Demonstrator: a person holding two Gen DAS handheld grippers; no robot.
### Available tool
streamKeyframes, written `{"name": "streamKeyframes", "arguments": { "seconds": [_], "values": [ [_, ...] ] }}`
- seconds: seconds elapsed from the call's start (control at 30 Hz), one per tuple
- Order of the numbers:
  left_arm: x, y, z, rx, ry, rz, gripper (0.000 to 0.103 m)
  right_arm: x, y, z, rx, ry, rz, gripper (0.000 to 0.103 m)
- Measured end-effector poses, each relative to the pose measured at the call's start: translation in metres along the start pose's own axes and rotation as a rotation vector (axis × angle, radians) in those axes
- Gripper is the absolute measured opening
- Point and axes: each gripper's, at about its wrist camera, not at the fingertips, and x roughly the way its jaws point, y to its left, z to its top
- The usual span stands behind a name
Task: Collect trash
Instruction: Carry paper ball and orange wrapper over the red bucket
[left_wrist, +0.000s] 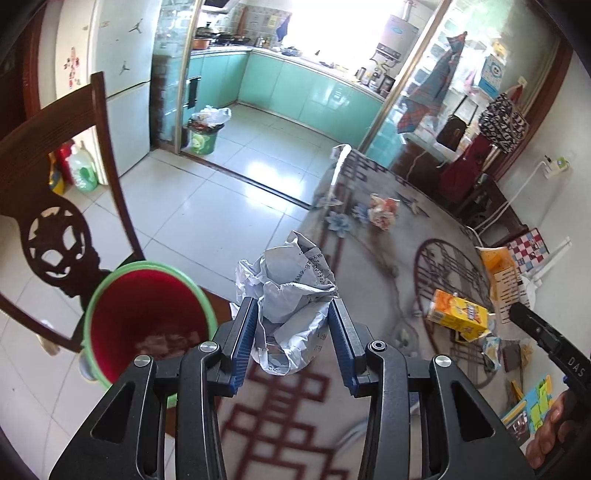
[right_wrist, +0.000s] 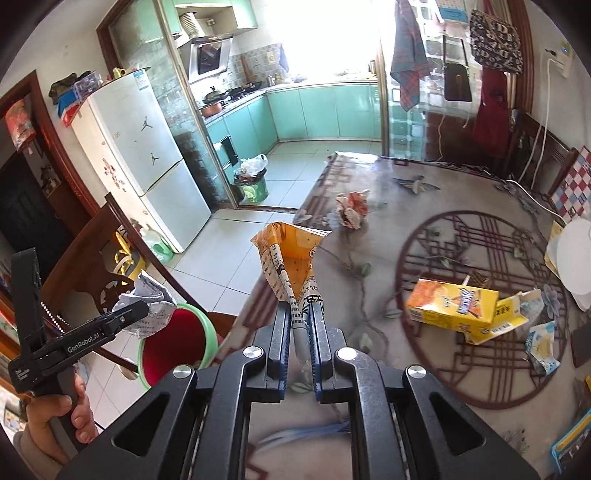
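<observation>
Two hand-held grippers carry trash above the edge of a dining table (right_wrist: 461, 192) covered w/ a patterned cloth, kitchen in the bkgd. The left gripper (left_wrist: 291, 321) has its jaws clamped on a crumpled ball of grey-white printed paper (left_wrist: 286, 284), the blue pads pressing it from both sides; the ball sits over the table edge, just right of a bin (left_wrist: 147, 317) w/ a green rim and red inside. The bin stands on the tiled floor beside the table, in front of a dark wooden chair (left_wrist: 48, 206). Some blurred bits lie at the bin's bottom; what they are can't be told.

The right gripper (right_wrist: 300, 317) has its jaws nearly together, pinching the narrow end of a flattened orange wrapper (right_wrist: 291, 251) that fans upward over the table's near edge. In the right wrist view the left gripper and its paper hang directly above the bin's rim, a hand (right_wrist: 51, 417) gripping the handle.

Still on the table: a yellow juice carton (right_wrist: 452, 301) lying on its side, a torn yellow box (right_wrist: 498, 321) touching it, a crumpled pink-and-white wad (right_wrist: 351, 206) farther back, and a small blue-white wrapper (right_wrist: 541, 347) near the right edge.
</observation>
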Motion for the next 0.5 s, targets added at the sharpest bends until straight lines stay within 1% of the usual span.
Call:
{"name": "streamKeyframes", "arguments": {
  "seconds": [0.17,0.33,0.5],
  "values": [
    [0.001,0.035,0.003,-0.029,0.011,0.035,0.039,0.011,0.035,0.003,-0.017,0.004,0.028,0.008],
    [0.002,0.063,0.006,-0.054,0.017,0.064,0.039,0.028,0.067,0.001,-0.049,0.032,0.051,0.008],
    [0.005,0.088,0.006,-0.080,0.028,0.082,0.039,0.045,0.090,-0.001,-0.076,0.062,0.063,0.008]
  ]
}}
